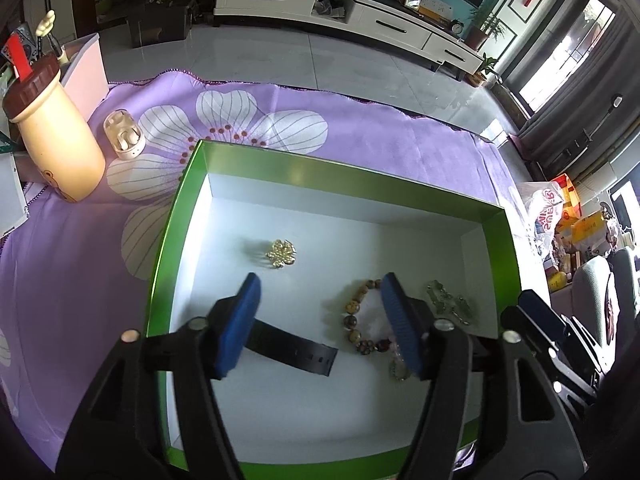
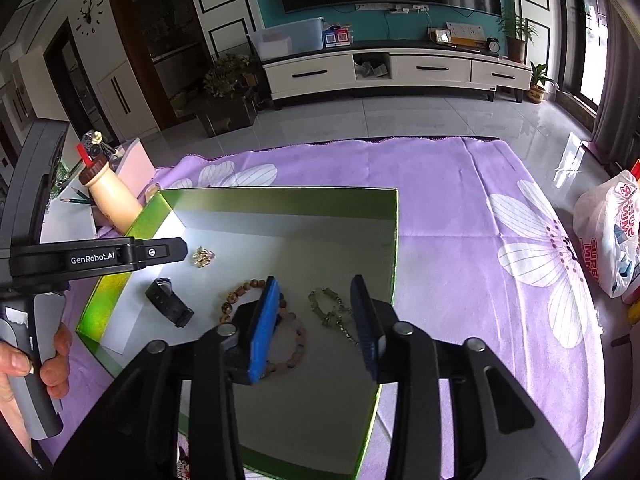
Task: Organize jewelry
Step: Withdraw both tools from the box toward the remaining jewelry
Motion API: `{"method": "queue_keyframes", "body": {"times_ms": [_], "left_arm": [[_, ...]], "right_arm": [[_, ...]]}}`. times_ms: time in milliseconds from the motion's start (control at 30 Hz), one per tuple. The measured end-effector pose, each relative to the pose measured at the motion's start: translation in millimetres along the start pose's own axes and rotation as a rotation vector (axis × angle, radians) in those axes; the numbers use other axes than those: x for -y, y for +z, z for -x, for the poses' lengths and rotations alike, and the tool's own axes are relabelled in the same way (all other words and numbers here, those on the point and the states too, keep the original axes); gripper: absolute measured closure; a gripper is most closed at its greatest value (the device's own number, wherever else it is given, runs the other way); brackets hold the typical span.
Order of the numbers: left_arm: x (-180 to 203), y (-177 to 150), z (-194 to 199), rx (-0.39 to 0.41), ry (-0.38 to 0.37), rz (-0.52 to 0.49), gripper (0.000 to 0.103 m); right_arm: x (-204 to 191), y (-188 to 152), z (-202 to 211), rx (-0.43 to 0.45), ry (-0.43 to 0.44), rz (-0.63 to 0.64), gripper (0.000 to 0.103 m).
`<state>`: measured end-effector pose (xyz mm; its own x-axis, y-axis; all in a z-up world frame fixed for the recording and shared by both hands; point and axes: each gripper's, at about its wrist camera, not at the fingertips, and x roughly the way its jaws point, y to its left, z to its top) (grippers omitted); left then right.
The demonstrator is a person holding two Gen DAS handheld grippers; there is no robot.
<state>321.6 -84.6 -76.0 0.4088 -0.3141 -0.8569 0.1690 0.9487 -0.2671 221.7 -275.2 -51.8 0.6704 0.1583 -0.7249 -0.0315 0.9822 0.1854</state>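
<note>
1. Purple flowered cloth [image 1: 360, 128] covers the bench, with a tiled floor and a TV cabinet [image 2: 396, 70] behind.
2. Green box [image 1: 172, 240] sits open on the cloth; a cream bottle [image 1: 56, 140] and an earbud case [image 1: 124, 134] stand to its left.
3. Left gripper [image 1: 320, 320] hangs over the box, jaws wide and empty.
4. Right gripper [image 2: 316, 320] likewise, jaws half apart, holding nothing.
5. Inside lie a black watch [image 2: 168, 302], a brown bead bracelet [image 1: 360, 320], a green bracelet [image 2: 330, 308] and a gold brooch [image 1: 282, 254], all apart.

We see both grippers w/ black frames, silver screws, blue ribbed pads [image 1: 240, 320]; left gripper [image 2: 100, 258] marked "GenRobot.AI", grey handle.
</note>
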Motion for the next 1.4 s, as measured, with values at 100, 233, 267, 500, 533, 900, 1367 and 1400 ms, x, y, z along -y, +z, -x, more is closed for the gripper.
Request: {"method": "queue_keyframes", "body": {"times_ms": [100,233,267,500,533,900,1367,1400], "left_arm": [[3,-5,8,0.004,-0.008,-0.006,0.026],[6,-14,24,0.026,-0.015,-0.019,0.016],[7,-16,27,0.030,-0.018,-0.023,0.016],[11,-43,60,0.051,-0.034,-0.057,0.003],[10,-47,63,0.053,-0.042,-0.056,0.002],[0,-107,99,0.039,-0.126,-0.045,0.002],[-19,-163,111,0.019,-0.188,-0.114,0.002],[-19,-165,106,-0.018,-0.173,-0.128,0.002]], "right_arm": [[-4,-5,5,-0.002,0.010,0.001,0.056],[-9,-12,13,-0.003,0.021,-0.005,0.046],[-10,-15,16,-0.004,0.024,-0.008,0.045],[-18,-32,47,0.005,0.046,0.003,0.028],[-19,-34,52,0.008,0.052,0.004,0.025],[-40,-81,83,-0.053,0.144,0.055,0.023],[-37,-155,93,-0.172,0.211,0.093,0.023],[-37,-158,93,-0.180,0.217,0.092,0.023]]}}
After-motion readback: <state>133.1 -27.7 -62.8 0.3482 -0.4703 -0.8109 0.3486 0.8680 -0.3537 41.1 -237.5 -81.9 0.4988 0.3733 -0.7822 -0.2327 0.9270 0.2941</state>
